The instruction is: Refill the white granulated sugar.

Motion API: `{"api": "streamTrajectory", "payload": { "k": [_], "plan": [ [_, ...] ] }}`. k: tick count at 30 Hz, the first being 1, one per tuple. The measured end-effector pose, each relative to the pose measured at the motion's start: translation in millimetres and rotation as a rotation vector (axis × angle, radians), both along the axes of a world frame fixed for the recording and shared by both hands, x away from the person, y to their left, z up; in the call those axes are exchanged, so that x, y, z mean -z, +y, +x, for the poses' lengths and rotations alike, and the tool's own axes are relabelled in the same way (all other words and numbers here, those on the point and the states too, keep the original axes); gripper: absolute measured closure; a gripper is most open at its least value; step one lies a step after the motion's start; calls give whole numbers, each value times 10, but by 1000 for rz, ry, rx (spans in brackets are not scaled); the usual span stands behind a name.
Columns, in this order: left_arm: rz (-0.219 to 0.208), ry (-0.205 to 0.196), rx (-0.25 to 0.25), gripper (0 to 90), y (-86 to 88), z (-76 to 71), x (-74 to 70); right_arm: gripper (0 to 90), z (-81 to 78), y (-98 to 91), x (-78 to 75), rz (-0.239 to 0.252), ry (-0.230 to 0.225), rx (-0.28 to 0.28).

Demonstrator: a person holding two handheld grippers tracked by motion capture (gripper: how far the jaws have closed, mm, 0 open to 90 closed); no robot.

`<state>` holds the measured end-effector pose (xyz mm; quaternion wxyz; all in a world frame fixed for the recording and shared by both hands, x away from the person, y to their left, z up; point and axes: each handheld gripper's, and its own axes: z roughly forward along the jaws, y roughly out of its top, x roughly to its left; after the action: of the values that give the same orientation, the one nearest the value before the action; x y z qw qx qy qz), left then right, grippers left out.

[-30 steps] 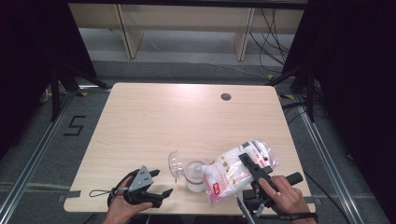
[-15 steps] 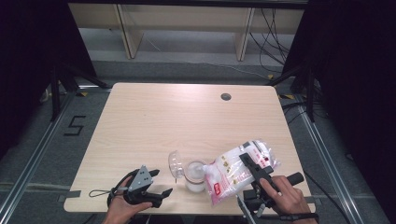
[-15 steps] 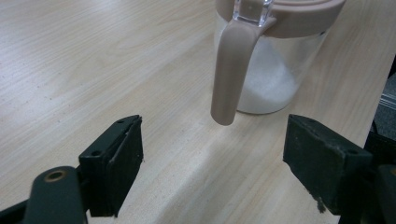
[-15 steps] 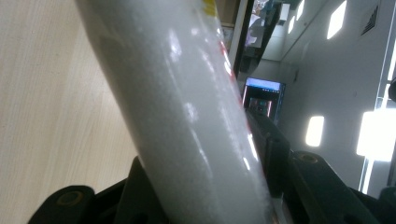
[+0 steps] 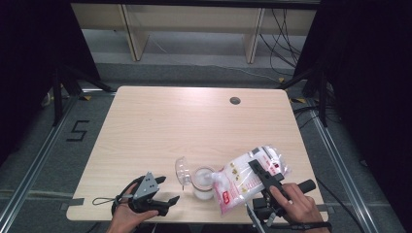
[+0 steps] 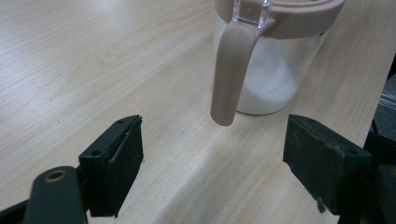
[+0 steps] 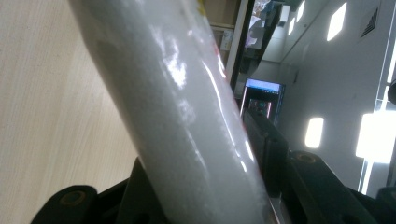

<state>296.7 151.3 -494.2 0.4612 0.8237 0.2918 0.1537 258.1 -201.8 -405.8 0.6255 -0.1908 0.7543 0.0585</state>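
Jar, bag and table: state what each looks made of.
Jar: clear glass or hard plastic, glossy, white grains visible through its wall; its rim and handle look like matte beige plastic. Bag: thin shiny plastic film, crinkled, with glare streaks and printed red marks. Table: pale wood-grain top, probably laminate, judging by its smooth, even surface.

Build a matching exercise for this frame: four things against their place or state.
Things:
1. clear plastic jar with beige rim and handle
2. clear plastic bag of white granules with red print
3. left claw
4. small round dark hole in the light wooden table

States:
A. clamped in the right claw, tilted over the jar
B. far side of the table
C. upright, partly filled with white granules
D. open, holding nothing

Pairs: 1-C, 2-A, 3-D, 4-B
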Motion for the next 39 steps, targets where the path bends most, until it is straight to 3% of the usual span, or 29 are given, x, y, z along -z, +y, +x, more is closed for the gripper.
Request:
{"api": "streamTrajectory", "payload": {
  "k": [1,4,6,7,9,12,14,16,17,19,20,22,24,25,27,29,34,35,36,39],
  "plan": [
    [-14,17,-17,196,-9,-13,7,651,-6,-5,13,14,11,13],
    [-6,6,-4,196,-1,-6,-4,654,5,7,-8,2,-8,-17],
    [-4,-2,-2,197,1,-4,-5,656,0,18,-18,10,2,-25],
    [-11,7,-6,197,-4,-9,-3,657,-11,16,2,31,25,-4],
    [6,-5,3,197,4,-1,-5,658,-16,36,3,43,25,-1],
    [4,-4,0,197,-2,-4,-4,661,-11,45,2,78,36,-9],
    [4,-3,0,196,-1,-4,-3,662,6,48,-34,68,26,-35],
    [3,-3,-1,197,-5,-5,-1,664,0,28,-18,101,58,-7],
    [3,-3,-1,197,-6,-6,-1,665,18,27,-27,98,54,-22],
    [-21,16,-21,197,-24,-26,8,667,32,4,0,127,74,-11],
    [-14,15,-19,197,-19,-24,6,668,45,0,-16,101,67,-28],
    [-3,5,-9,196,-11,-12,3,670,46,-23,9,136,79,-31],
    [-13,13,-12,197,-16,-13,12,673,30,-48,54,193,117,3],
    [-16,18,-15,197,-20,-16,14,674,46,-46,36,165,106,-17],
    [-15,17,-13,196,-20,-17,13,675,38,-62,54,185,111,8],
    [-14,13,-11,197,-16,-13,12,676,50,-65,15,138,83,-16],
    [-12,9,-13,196,-13,-13,8,678,25,-86,-7,154,91,3],
    [-14,13,-12,196,-13,-13,9,678,16,-93,-2,177,90,11],
    [-15,14,-16,196,-15,-16,10,678,24,-88,-40,141,71,-12],
    [-16,15,-14,196,-15,-15,12,678,19,-91,-56,146,64,-21]
  ]
}}
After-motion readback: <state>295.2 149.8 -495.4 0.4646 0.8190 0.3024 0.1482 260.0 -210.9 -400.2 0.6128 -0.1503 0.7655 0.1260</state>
